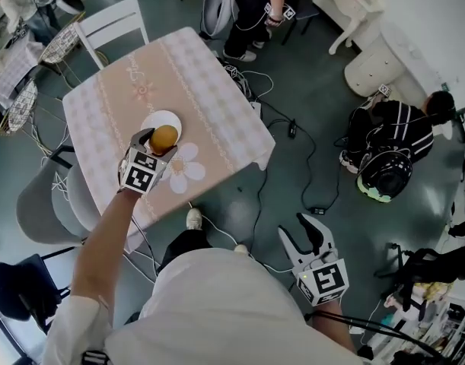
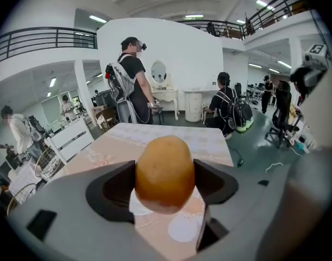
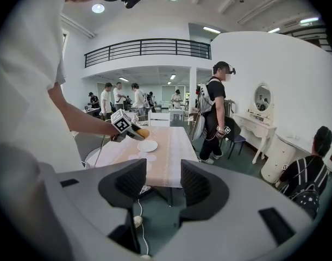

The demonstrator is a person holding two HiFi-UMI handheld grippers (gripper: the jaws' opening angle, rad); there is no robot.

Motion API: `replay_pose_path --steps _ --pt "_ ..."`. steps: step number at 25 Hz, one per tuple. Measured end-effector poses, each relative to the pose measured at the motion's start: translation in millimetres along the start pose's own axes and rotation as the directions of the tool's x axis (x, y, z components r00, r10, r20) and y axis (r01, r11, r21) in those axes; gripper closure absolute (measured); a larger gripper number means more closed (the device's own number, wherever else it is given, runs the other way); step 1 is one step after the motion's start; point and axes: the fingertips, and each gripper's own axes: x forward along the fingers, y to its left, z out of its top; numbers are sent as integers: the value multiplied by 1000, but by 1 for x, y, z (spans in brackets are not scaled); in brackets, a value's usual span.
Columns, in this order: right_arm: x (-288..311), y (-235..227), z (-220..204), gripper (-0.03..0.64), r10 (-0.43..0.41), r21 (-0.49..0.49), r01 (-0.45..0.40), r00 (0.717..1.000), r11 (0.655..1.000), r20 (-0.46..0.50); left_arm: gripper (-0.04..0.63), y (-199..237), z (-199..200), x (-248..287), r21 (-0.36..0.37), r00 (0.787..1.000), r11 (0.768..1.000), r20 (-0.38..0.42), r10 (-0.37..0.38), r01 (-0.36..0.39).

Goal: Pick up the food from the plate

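So from where I'm standing, the left tongs (image 1: 162, 138) are clamped on what looks like a potato (image 2: 164, 173). It's golden-brown, smooth-skinned and egg-shaped, with one jaw on each side of its fat middle. It's up in the air just above the small white plate (image 1: 157, 118), which sits on the table (image 1: 194, 74) with the pink floral cloth. The plate looks bare otherwise. The right tongs (image 1: 302, 234) hang down by the person's side, well away from the table, with the jaws apart and nothing between them but floor.

My take on handling: a potato like that should be firm and fairly solid, so it won't squash and it's not fragile. If it drops, I'd guess the worst case is that it rolls off the table. The tricky bit is the shape. Rounded and smooth against flat jaw faces means it can pivot or squirt out if the squeeze is off-centre.

The widest part is the right place to grab, and that's where the jaws sit now. A fair bit of the potato pokes up above them and some hangs below, so it looks roughly balanced. I'd keep the squeeze steady and avoid tipping the tongs hard. Can't tell if it's real or a plastic prop; if it's a prop, it's lighter and more slippery.
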Motion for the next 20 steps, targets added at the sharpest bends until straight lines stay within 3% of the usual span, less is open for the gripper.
replay_pose_path --steps 5,11,20 --pt "-22 -4 -9 410 63 -40 -61 997 997 39 250 -39 21 -54 -97 997 995 72 27 -20" --pt "-51 -8 -38 417 135 -46 -132 989 990 61 250 -115 48 -116 -180 982 984 186 39 -5" --pt "-94 -10 -60 522 223 -109 -211 969 971 111 250 -245 95 -214 -209 936 976 351 16 62"
